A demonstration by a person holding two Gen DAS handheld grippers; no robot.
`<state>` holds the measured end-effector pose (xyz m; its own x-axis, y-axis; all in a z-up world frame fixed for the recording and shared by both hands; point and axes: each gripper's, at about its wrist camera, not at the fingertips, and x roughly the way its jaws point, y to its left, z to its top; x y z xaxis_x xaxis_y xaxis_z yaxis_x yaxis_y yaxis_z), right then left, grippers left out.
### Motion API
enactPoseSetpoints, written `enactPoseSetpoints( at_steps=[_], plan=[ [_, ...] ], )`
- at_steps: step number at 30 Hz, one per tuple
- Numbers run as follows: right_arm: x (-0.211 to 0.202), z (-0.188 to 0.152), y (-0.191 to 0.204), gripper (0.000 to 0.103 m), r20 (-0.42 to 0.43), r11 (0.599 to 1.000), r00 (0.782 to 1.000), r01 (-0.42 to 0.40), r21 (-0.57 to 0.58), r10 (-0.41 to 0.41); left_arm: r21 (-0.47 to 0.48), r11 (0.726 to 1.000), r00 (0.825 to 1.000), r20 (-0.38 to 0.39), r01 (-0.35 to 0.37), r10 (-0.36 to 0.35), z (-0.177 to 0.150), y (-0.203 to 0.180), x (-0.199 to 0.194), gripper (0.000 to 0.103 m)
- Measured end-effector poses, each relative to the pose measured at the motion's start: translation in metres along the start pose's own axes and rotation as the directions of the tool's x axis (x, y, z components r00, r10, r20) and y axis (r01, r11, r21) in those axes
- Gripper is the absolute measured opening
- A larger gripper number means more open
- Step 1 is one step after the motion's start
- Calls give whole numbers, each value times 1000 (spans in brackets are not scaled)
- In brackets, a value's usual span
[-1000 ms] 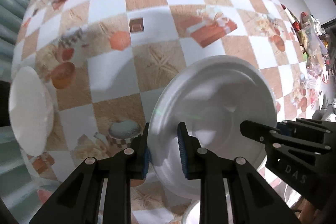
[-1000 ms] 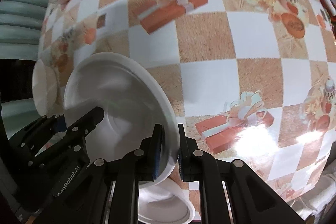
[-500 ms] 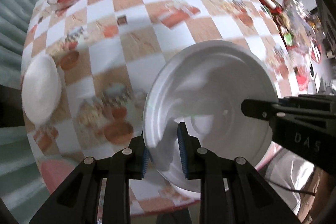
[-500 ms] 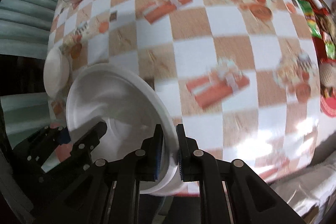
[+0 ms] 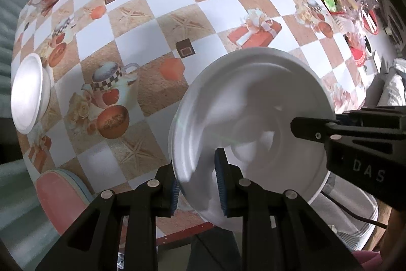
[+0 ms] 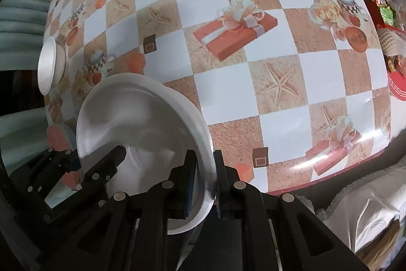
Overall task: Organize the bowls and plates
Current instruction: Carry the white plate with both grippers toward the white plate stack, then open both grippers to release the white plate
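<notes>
Above the near edge of the desk (image 6: 279, 83), with its checkered gift-box cloth, a white plate (image 5: 253, 113) hangs tilted in the air, pinched from both sides. One left hand-held gripper (image 5: 198, 182) clamps the plate's near rim, pointing forward over the cloth; the right hand-held gripper (image 6: 204, 184) closes on the opposite rim, angled in from the other side. Farther left, a white bowl (image 5: 28, 90) sits at the desk's edge.
</notes>
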<state>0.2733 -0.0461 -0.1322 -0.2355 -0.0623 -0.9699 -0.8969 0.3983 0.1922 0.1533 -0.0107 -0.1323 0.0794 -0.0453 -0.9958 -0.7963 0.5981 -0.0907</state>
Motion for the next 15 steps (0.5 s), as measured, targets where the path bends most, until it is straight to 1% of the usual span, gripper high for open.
enactPoseSetpoints(
  at_steps=[7, 11, 12, 13, 14, 15],
  plan=[
    [8, -4, -1, 15, -14, 1000, 1000, 0, 10, 0, 2, 1000, 1000, -17, -3, 3, -5, -1, 8, 27],
    [15, -4, -1, 15, -28, 1000, 1000, 0, 17, 0, 9, 1000, 1000, -19, -18, 18, -7, -4, 13, 27],
    [17, -3, 1, 15, -29, 1000, 1000, -3, 18, 3, 7, 1000, 1000, -19, -18, 18, -7, -4, 13, 32],
    [17, -3, 1, 15, -30, 1000, 999, -12, 19, 12, 4, 1000, 1000, -21, -9, 10, -7, -4, 14, 35],
    [19, -2, 3, 15, -33, 1000, 999, -12, 16, 12, 4, 1000, 1000, -21, -10, 10, -7, -5, 15, 43],
    [19, -2, 3, 15, -34, 1000, 999, -7, 13, 8, 2, 1000, 1000, -16, -16, 16, -7, -5, 14, 53]
  ],
)
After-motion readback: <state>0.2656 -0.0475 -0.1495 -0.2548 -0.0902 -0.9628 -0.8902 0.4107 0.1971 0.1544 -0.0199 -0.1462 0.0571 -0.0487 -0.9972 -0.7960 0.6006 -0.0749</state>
